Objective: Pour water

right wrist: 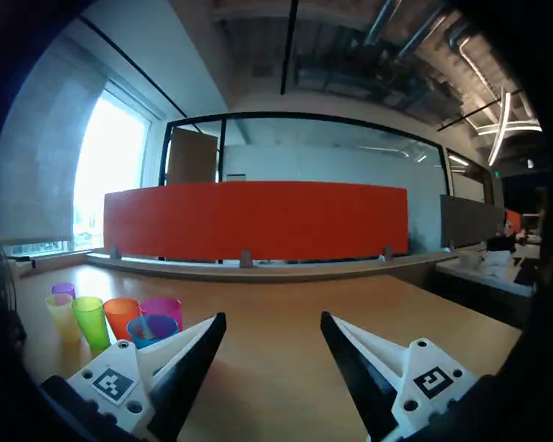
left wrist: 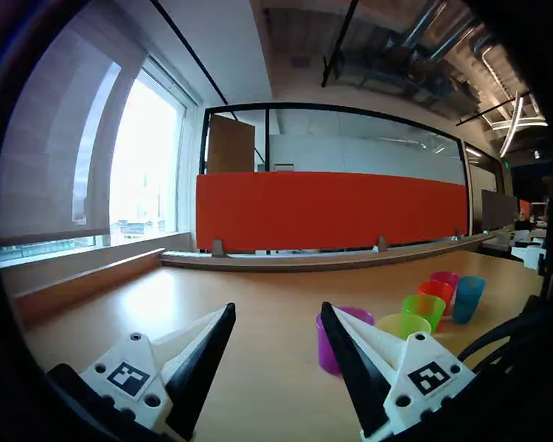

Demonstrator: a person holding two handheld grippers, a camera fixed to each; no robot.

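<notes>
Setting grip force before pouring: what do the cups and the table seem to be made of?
Cups: probably thin plastic. The colours are bright and the walls look slightly translucent, with a smooth, glossy surface.
Table: wood or wood-look laminate, I can't tell which. It is an even light tan with a smooth satin finish and a soft patch of glare.

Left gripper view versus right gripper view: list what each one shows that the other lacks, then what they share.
Left gripper view: the left gripper, open, a purple cup close behind one finger, and black cables at lower right. Right gripper view: the right gripper, open, a blue cup nearest it, and a neighbouring desk at right. Shared: the wooden table, the orange partition, the coloured cups and the bright window.
</notes>
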